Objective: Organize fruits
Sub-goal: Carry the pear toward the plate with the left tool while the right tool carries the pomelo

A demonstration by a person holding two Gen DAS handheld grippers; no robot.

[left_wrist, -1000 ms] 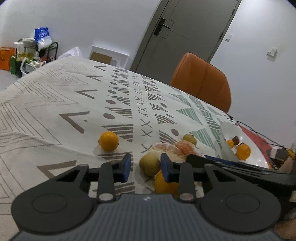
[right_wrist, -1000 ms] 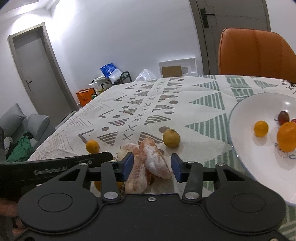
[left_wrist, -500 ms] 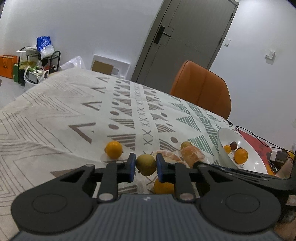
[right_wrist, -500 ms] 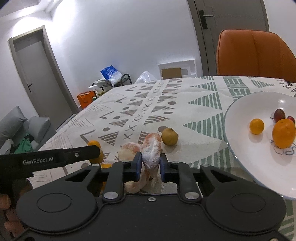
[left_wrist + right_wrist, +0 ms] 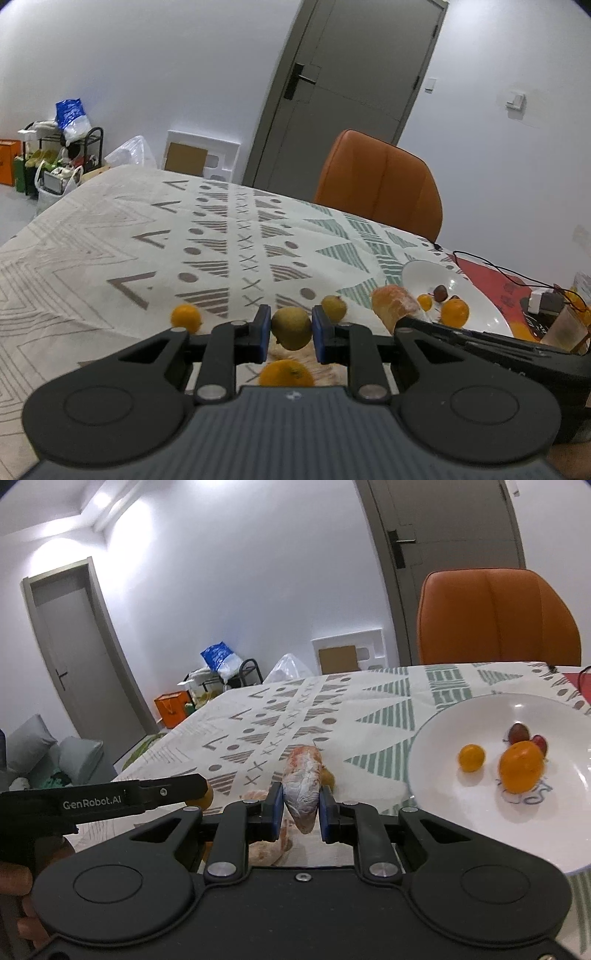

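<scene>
**Both tools gripping fruit beside the white plate**

A white-walled room with a grey door and an orange chair [image 5: 380, 184] is framing a table [image 5: 110, 236] that is wearing a patterned cloth.

The left tool [image 5: 290, 332] is clamping a small yellow-green round fruit [image 5: 291, 328] across its middle, the blue pads pressing on either side. That fruit is looking firm and smooth-skinned, probably light, and likely to roll or slip if the hold is off-centre; a grip at its widest part seems the safest. Just below this tool an orange [image 5: 286, 373] is sitting on the cloth, a smaller orange [image 5: 185, 317] is lying off to its left, and another green fruit [image 5: 333, 308] is resting just ahead to its right.

The right tool [image 5: 301, 808] is squeezing a peeled citrus segment [image 5: 303, 786] that is standing up between its nearly closed pads. The segment is looking soft and membrane-covered, so hard pressure would probably bruise or burst it. More peeled pieces [image 5: 267, 847] are lying under this tool. To its right the white plate [image 5: 443, 812] is holding two oranges and small dark fruits.
</scene>
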